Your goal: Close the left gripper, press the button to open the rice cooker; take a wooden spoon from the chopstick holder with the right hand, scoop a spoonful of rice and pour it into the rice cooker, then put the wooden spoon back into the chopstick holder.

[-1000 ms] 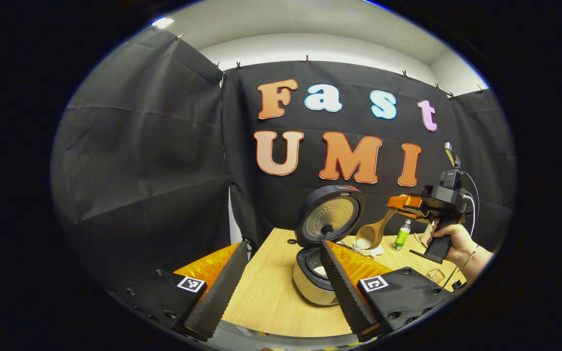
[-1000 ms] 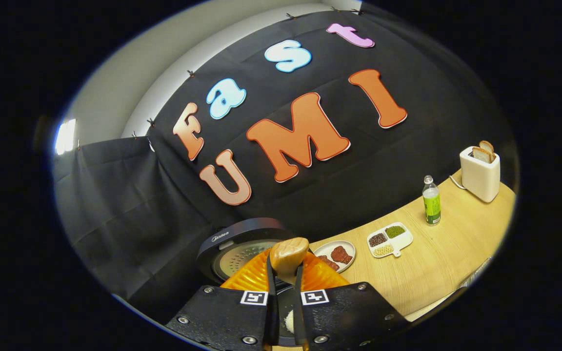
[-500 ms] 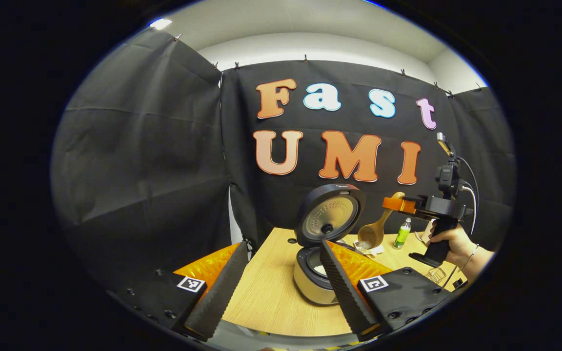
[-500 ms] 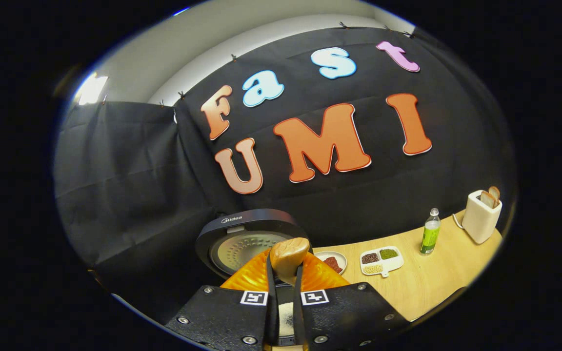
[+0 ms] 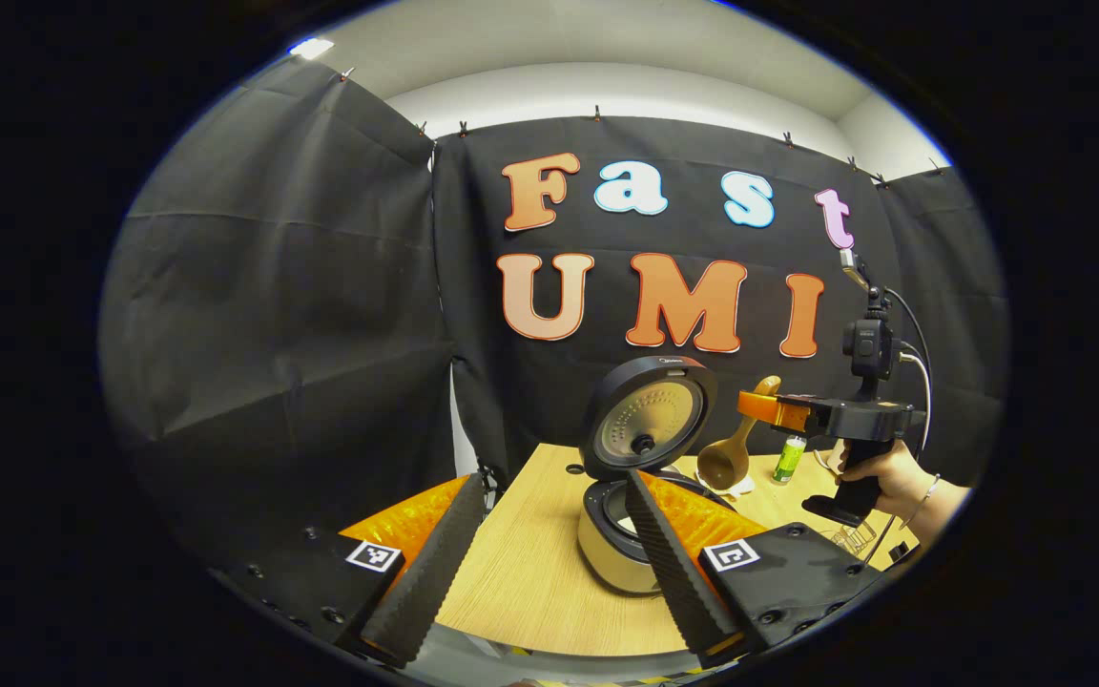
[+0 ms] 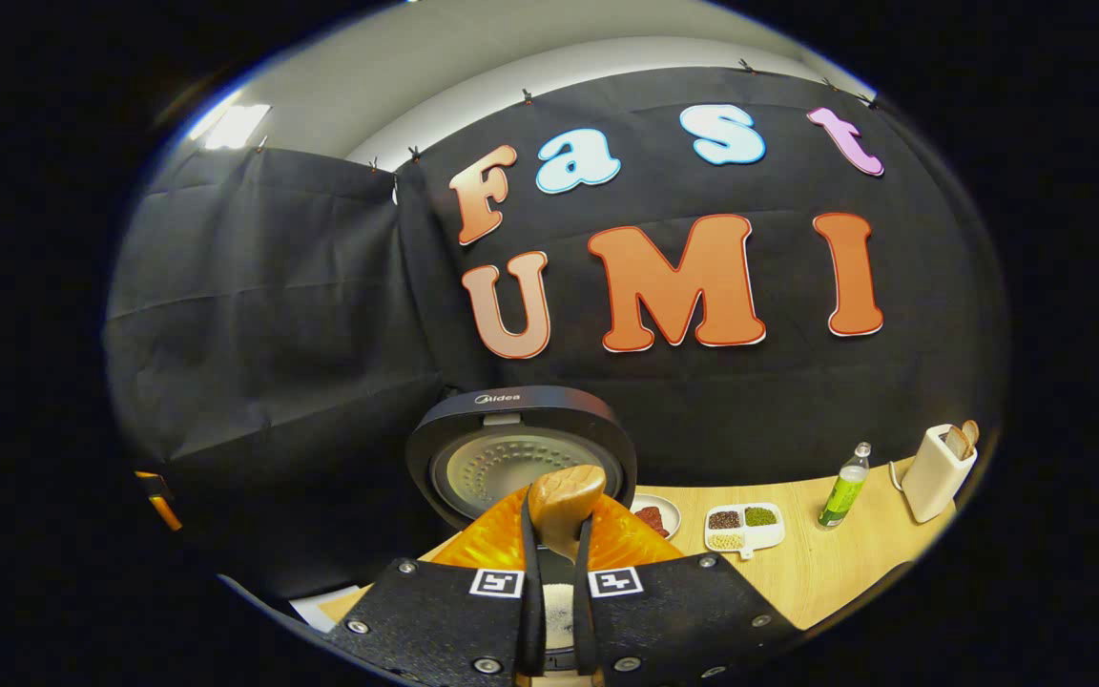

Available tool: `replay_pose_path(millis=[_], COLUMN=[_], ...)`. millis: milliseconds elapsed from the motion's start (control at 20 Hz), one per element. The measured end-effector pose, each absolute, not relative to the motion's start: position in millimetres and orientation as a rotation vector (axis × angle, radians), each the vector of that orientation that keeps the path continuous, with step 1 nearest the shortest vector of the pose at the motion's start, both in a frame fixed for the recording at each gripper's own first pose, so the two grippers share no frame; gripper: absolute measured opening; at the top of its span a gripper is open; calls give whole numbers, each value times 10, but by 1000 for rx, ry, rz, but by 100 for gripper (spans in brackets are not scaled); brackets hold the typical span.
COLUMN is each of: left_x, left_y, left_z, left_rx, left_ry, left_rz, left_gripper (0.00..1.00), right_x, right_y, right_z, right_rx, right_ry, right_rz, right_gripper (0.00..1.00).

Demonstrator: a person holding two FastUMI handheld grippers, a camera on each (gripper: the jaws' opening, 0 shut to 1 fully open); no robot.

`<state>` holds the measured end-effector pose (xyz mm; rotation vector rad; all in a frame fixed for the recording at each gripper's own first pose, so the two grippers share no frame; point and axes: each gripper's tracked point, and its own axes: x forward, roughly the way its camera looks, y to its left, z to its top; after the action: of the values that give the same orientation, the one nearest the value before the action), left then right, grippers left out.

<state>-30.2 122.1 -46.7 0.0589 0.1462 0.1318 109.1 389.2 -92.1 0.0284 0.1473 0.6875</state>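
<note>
Wooden spoon (image 5: 731,448) — light, stiff, smooth-grained; best held on the handle near its end, as now. Right gripper (image 6: 557,558) is pressed together on that handle, bowl hanging down beside the raised lid of the rice cooker (image 5: 631,496), just past the pot's rim. Left gripper (image 5: 549,563) spread, holding nothing — low over the table's (image 5: 521,582) near edge.

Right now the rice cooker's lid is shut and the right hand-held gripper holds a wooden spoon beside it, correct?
Not quite: the rice cooker has its lid standing open, as the left gripper view shows. The right hand-held gripper does hold the wooden spoon beside it.
</note>
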Motion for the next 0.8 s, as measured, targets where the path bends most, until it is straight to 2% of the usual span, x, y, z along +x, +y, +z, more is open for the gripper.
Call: replay_pose_path(millis=[500, 800], left_x=[-370, -347], left_y=[1286, 1307], left_z=[-528, -556], left_rx=[64, 33], left_ry=[155, 152], left_rz=[158, 164], left_gripper=[98, 100], right_x=[1009, 1042], right_y=[3889, 3358], right_z=[-1064, -794], right_rx=[-52, 9], right_ry=[163, 153], right_rz=[727, 675], right_gripper=[11, 11])
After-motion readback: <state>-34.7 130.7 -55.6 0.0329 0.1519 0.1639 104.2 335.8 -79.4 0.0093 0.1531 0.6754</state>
